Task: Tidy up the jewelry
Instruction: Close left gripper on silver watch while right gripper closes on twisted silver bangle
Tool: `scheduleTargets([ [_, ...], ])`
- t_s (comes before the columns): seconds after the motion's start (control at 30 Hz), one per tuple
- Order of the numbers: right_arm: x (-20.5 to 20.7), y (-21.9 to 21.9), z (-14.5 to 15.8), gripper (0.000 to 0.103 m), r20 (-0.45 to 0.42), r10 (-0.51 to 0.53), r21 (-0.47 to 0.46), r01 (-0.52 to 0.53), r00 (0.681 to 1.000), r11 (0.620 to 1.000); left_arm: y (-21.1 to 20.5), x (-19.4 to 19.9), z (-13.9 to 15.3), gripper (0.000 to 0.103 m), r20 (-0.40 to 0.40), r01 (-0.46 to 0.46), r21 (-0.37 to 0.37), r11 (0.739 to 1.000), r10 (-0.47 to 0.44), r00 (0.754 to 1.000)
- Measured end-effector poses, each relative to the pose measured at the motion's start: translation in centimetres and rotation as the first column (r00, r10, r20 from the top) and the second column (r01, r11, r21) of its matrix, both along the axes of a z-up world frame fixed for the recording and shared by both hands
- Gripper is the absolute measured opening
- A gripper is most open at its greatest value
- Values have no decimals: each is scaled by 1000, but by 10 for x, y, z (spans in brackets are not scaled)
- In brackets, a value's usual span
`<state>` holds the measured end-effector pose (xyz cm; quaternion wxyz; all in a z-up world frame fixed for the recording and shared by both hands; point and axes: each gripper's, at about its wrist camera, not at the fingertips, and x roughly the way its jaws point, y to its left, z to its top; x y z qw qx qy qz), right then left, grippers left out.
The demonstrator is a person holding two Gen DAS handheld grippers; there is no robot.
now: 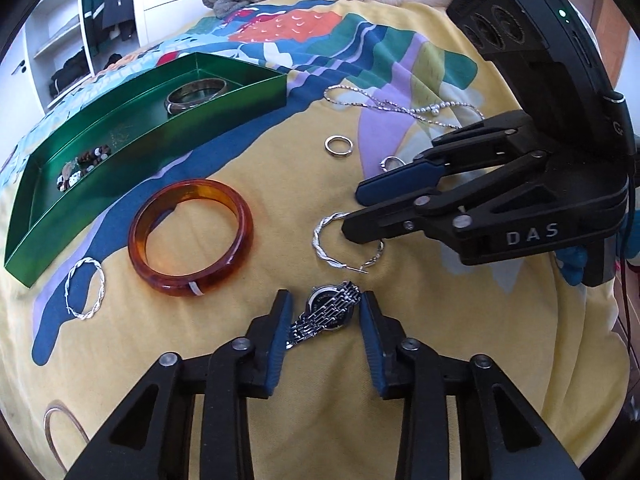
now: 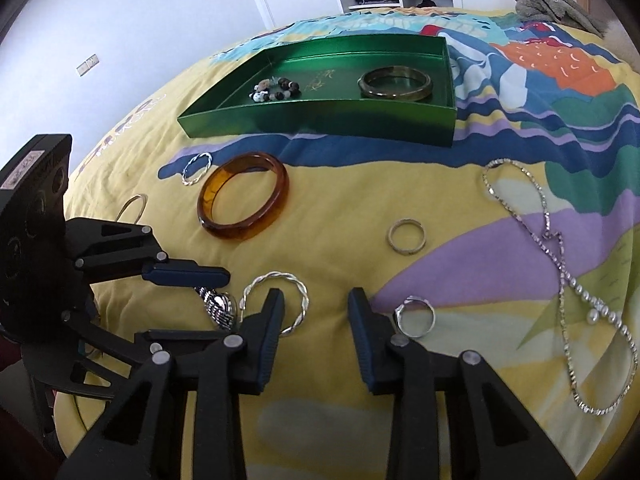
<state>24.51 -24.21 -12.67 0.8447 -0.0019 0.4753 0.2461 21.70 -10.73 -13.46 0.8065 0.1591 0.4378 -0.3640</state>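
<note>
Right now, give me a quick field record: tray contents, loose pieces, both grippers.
tray: green tray holds a beaded bracelet and an olive bangle
loose on bedspread: amber bangle, watch, twisted hoop, chain necklace, plain ring
left gripper: open, straddling the watch
right gripper: open, over the twisted hoop

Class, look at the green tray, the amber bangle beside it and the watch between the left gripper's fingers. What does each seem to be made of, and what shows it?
Green tray: probably metal or foil-faced card; thin straight walls, satin sheen.
Amber bangle: likely resin or plastic; translucent, glossy, light glows through.
Watch: polished metal; silvery link band with bright reflections.
</note>
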Motion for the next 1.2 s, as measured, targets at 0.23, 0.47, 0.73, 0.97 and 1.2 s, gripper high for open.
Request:
scheduleTargets([
  [0.23, -2, 17, -6, 11, -8, 75, -66, -75, 997, 995, -2, -2, -1, 29, 0, -12, 16, 1000, 12, 1000],
  [0.47, -6, 5, -1, 4, 15, 21, -43, -20, 1000, 999, 1, -8, 5, 29, 7, -62, 17, 998, 62, 998],
  [0.73, -27, -10, 21, 4, 64, -46, -10, 47, 997, 999, 17, -18, 30, 29, 22, -145, -25, 989, 145, 989],
  [0.97, -52, -18, 49, 4, 118, -78, 13, 77, 990, 997, 30, -35, 62, 29, 57, -189, -63, 980, 193, 980],
  [1.2, -74, -22, 74, 4, 168, -98, 39, 93, 981, 995, 39, -55, 92, 29, 94, -224, -101, 969, 233, 968],
])
